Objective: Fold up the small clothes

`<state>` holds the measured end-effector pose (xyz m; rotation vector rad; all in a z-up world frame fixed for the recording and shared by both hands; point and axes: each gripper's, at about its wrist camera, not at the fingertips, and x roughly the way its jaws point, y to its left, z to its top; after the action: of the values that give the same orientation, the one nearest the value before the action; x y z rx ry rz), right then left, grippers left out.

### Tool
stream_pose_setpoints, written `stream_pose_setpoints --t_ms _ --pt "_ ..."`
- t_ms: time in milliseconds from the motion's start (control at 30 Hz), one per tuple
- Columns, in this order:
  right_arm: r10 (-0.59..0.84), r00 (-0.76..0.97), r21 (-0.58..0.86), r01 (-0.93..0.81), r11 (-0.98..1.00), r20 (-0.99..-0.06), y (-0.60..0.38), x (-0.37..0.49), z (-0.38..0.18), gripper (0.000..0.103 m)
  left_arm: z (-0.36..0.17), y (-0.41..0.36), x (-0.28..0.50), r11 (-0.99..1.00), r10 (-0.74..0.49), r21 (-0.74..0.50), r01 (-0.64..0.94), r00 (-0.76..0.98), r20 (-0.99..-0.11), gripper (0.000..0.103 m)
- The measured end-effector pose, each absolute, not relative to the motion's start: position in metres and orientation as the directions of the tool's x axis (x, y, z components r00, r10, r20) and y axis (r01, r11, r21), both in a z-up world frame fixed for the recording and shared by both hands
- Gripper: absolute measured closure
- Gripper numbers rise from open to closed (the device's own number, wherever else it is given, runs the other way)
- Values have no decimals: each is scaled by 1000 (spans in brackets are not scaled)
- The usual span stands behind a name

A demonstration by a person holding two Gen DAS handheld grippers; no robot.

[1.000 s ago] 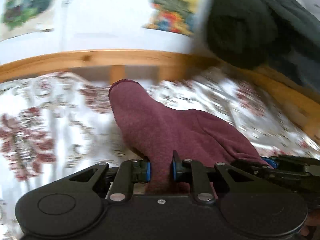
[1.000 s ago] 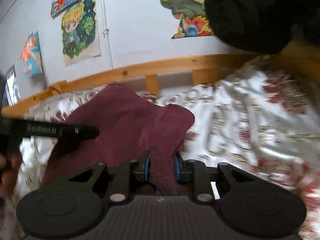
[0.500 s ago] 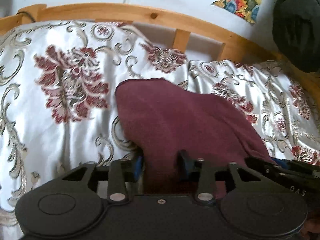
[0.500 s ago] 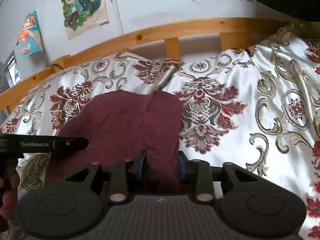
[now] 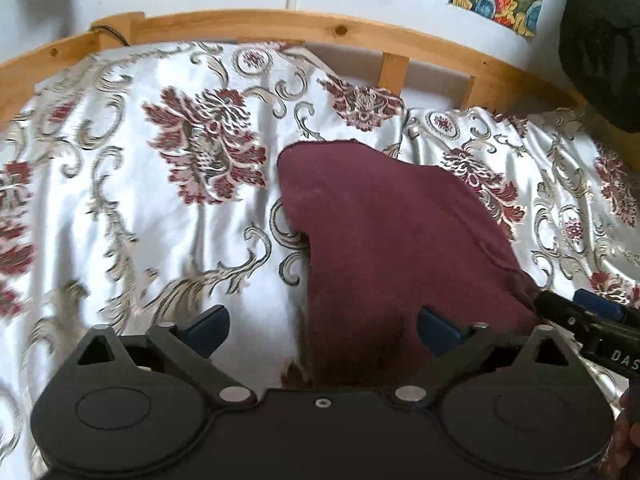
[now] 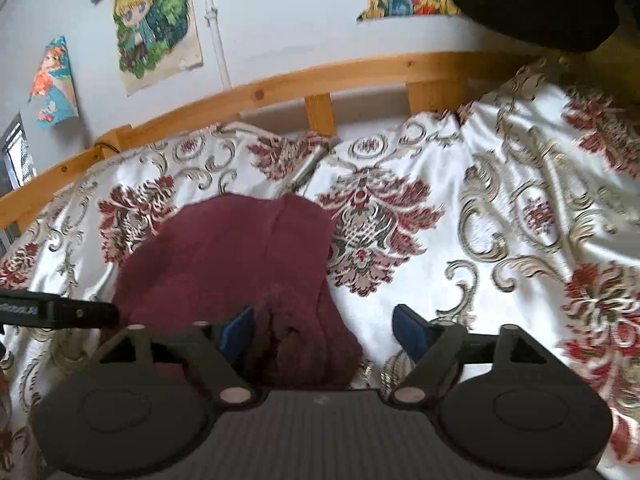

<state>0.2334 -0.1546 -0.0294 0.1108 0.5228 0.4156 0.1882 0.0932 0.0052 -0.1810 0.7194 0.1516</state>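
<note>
Lying on 1 floral bedspread (image 5: 120, 208), 1 maroon garment (image 5: 384, 232) w/ both grippers' fingers (image 5: 208, 322) just opened wide.

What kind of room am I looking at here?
Most likely a bedroom, perhaps a child's: a floral satin bedspread lies inside a wooden bed rail, and cartoon posters hang on the wall behind it.

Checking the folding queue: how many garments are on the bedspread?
1: a maroon garment on the floral bedspread, lying between both open hand-held grippers. Others may be out of frame.
</note>
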Motion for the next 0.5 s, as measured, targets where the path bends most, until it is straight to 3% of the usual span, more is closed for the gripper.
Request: stream_pose_setpoints --t_ms 133,500 --pt "427 805 242 -356 903 -411 -171 206 -14 0 22 85 159 971 92 -116 -211 768 -634 1" --pt "421 860 181 -382 906 -289 -205 129 30 0 53 42 84 970 152 -94 -226 857 -493 1"
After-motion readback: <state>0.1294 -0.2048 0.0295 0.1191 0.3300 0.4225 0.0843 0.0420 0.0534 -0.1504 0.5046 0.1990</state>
